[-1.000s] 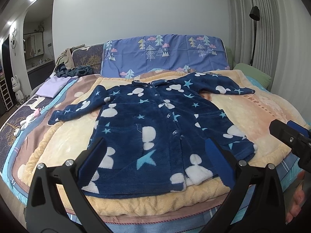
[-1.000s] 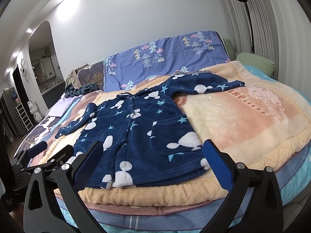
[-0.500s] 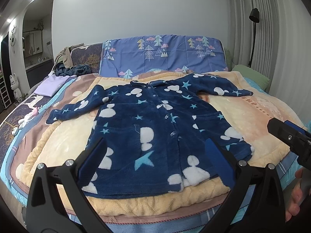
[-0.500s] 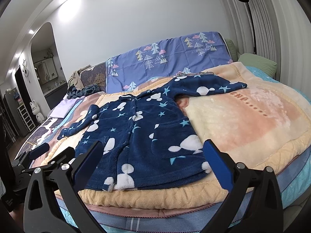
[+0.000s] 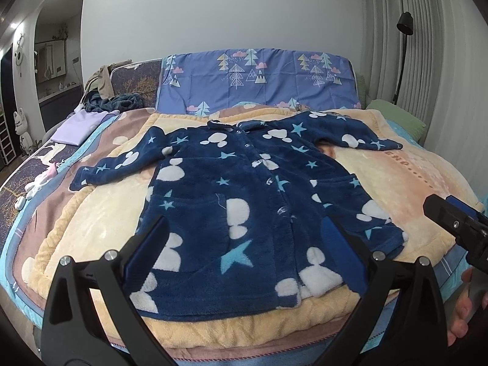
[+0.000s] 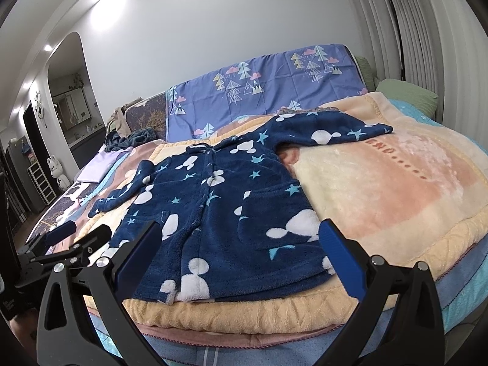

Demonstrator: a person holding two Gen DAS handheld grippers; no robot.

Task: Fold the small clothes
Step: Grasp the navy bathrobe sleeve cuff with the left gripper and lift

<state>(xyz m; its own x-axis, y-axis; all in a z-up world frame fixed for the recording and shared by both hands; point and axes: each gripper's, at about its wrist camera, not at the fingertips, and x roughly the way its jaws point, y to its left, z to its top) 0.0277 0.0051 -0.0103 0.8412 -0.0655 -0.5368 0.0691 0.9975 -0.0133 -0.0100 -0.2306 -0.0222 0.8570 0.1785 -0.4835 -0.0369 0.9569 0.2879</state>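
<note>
A small navy fleece robe (image 5: 244,201) with white mouse shapes and light-blue stars lies flat and buttoned on the bed, both sleeves spread out. It also shows in the right wrist view (image 6: 225,201). My left gripper (image 5: 244,250) is open and empty, hovering over the robe's bottom hem. My right gripper (image 6: 239,254) is open and empty, over the hem's right part. The right gripper shows at the right edge of the left wrist view (image 5: 457,222). The left gripper shows at the left of the right wrist view (image 6: 70,241).
The robe rests on a cream and peach fleece blanket (image 5: 405,177) covering the bed. A purple tree-print cover (image 5: 259,82) stands at the headboard. A green pillow (image 5: 396,116) lies far right, a clothes pile (image 5: 116,100) far left. A floor lamp (image 5: 404,30) stands by the curtain.
Both grippers have moved slightly closer to the bed and robe; the robe appears a little larger. Both stay open. The robe has not moved.
</note>
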